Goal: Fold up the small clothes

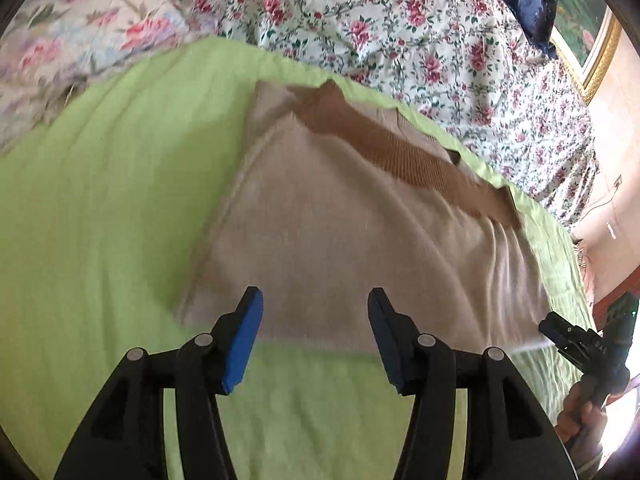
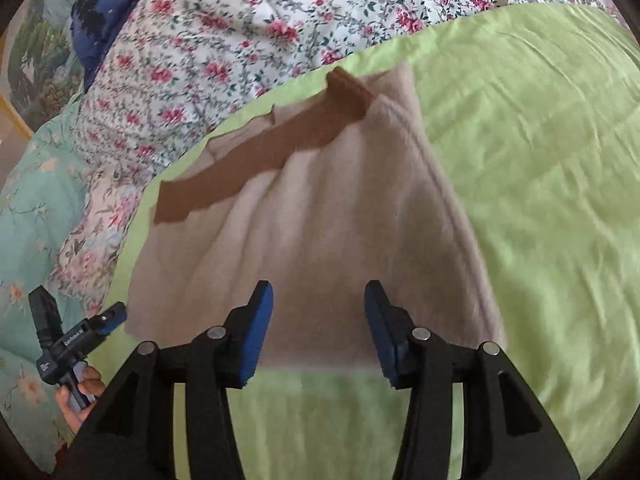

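Grippers (image 1: 315,300) (image 2: 319,294) half-open, empty, above garment (image 1: 340,240).

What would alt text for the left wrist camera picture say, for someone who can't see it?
A beige garment with a brown ribbed band lies flat on a green sheet, on a bed with floral bedding. The left hand-held gripper is open over its near edge, holding nothing.
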Tool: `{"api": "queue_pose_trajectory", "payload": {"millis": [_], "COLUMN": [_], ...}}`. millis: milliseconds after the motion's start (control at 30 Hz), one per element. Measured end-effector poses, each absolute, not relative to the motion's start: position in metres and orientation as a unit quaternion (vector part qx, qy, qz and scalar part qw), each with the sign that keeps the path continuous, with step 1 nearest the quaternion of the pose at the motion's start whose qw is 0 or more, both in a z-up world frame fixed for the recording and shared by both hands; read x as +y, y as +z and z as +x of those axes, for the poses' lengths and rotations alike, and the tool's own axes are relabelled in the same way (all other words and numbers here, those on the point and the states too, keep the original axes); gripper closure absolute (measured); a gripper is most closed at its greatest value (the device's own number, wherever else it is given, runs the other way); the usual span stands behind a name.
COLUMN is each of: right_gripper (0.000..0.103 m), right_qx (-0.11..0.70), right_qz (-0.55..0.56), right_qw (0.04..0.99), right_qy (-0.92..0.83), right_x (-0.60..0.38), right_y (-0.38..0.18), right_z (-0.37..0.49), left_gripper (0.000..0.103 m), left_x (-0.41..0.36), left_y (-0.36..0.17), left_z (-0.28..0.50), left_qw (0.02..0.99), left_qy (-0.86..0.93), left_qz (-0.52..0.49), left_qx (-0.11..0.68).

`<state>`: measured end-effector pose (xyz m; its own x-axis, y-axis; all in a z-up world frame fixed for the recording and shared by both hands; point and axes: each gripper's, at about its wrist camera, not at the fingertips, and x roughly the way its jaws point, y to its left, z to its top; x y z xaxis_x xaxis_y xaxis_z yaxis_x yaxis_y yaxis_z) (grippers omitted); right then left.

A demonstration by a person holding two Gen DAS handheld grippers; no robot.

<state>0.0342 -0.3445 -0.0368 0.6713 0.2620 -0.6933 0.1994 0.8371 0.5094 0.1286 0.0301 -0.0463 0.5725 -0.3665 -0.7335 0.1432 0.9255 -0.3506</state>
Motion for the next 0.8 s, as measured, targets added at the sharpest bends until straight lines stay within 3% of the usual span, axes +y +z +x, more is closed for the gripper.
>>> {"api": "queue_pose_trajectory", "payload": {"millis": [400,800], "right_gripper": [0.048,0.047], "right_qx": [0.392,0.398], "right_qz": [0.287,0.286], "right_qw": [0.873,0.871], "right_qy": [0.038,0.038], "right_x": [-0.313,-0.317], "right_y": [-0.029,-0.029], "right_z": [-0.002,0.005], "left_gripper": [0.046,0.047], "left_x": [0.038,0.055], "left_y": [-0.063,-0.076], "left_z": [0.107,0.159], "left_qw": [0.86,0.852], "left_qy": [-0.137,-0.1], "left_qz": [-0.169,-0.239], "left_qx": [0.462,0.456]}}
